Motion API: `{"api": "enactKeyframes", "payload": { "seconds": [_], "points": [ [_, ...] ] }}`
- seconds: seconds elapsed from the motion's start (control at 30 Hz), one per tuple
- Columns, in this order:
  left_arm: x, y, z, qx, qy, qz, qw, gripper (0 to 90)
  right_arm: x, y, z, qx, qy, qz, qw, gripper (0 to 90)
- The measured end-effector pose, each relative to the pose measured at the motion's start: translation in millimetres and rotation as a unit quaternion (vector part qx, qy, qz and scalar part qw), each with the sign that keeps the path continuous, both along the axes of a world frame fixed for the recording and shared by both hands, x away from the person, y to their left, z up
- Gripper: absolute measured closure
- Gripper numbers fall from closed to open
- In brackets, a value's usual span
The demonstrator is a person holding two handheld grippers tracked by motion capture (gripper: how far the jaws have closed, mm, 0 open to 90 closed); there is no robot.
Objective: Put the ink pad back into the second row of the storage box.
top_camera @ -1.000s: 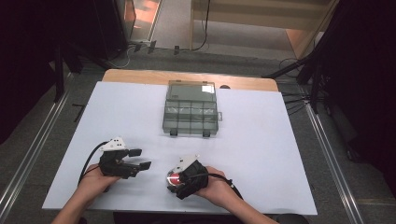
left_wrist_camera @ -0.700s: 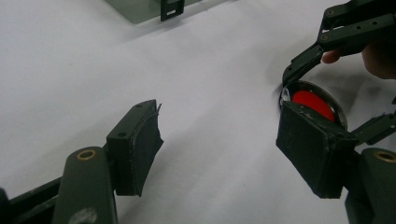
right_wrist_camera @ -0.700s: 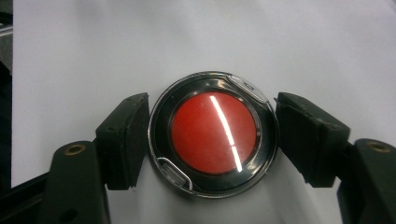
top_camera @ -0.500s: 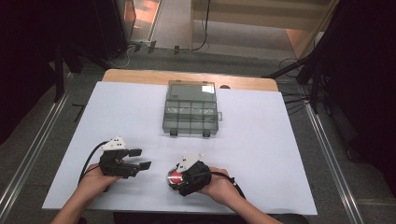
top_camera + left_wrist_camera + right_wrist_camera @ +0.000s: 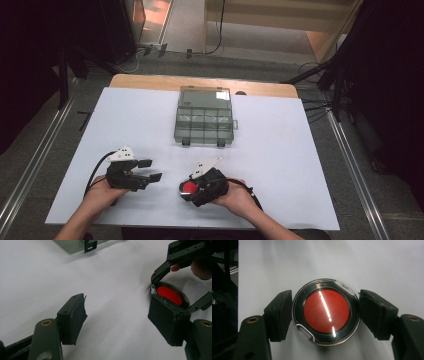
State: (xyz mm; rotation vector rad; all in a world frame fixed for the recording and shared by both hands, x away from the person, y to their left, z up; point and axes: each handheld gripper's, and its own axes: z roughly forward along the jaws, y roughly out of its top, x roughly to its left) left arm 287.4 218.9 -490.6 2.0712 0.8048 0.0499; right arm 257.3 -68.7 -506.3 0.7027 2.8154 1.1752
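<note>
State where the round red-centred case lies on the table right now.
The round red-centred case lies on the white sheet at the near edge, between the right gripper jaws, nearer than the compartment box.

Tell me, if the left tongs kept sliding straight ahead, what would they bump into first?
Probably the right tongs and the round red-faced case between their jaws, though depth is hard to judge.

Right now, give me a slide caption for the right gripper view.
Right gripper jaws closing around a round red-centred case lying on the white table, pads at its rim.
</note>
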Motion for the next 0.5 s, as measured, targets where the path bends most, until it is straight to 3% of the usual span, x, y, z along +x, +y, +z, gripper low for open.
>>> {"api": "enactKeyframes", "payload": {
  "seconds": [0.5],
  "points": [
    [2.5, -6.4, 3.3, -0.002, 0.000, -0.008, 1.0000, 29.9, 8.5, -25.9, 11.0, 0.033, 0.020, -0.042, 0.9983, 30.9]
  ]
}}
